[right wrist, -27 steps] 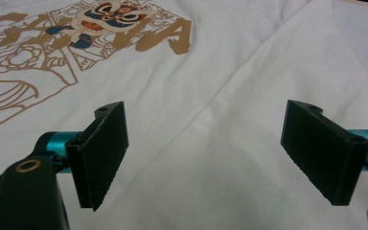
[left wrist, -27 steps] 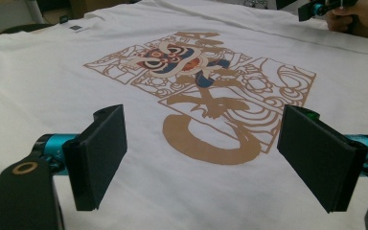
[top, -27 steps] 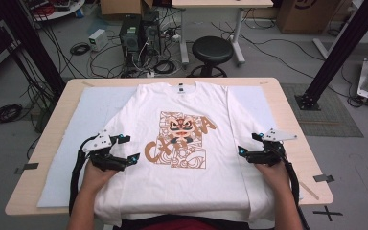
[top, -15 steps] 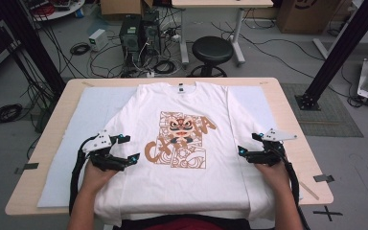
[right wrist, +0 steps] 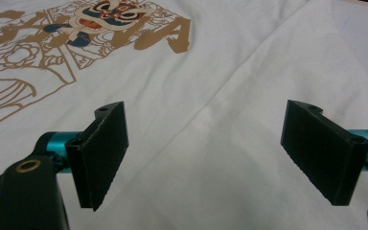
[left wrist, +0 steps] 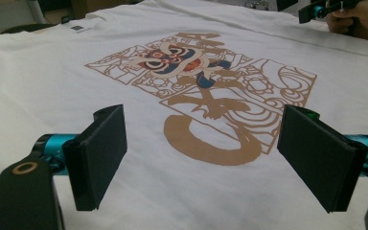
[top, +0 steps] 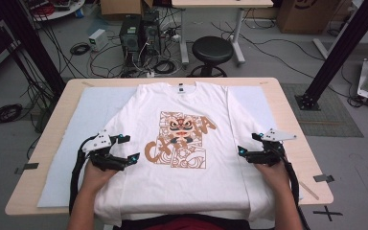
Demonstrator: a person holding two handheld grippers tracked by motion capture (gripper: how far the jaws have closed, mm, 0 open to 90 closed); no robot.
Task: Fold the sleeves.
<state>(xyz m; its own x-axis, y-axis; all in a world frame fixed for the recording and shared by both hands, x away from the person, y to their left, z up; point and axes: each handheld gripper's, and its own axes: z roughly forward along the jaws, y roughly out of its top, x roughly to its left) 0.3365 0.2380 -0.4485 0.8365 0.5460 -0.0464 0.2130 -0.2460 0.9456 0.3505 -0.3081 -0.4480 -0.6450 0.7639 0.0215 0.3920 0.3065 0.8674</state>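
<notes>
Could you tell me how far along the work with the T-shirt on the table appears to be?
Done: the white T-shirt lies spread flat, print up, on the pale mat, hem hanging over the near table edge. In hand: the left gripper and right gripper hover over its two sides, jaws open, holding nothing. Left: no fold shows, so any gripping and folding is probably still to come.

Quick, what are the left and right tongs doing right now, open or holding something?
Left tongs: open, holding nothing, over the white T-shirt.
Right tongs: open, holding nothing, over the same shirt.
</notes>
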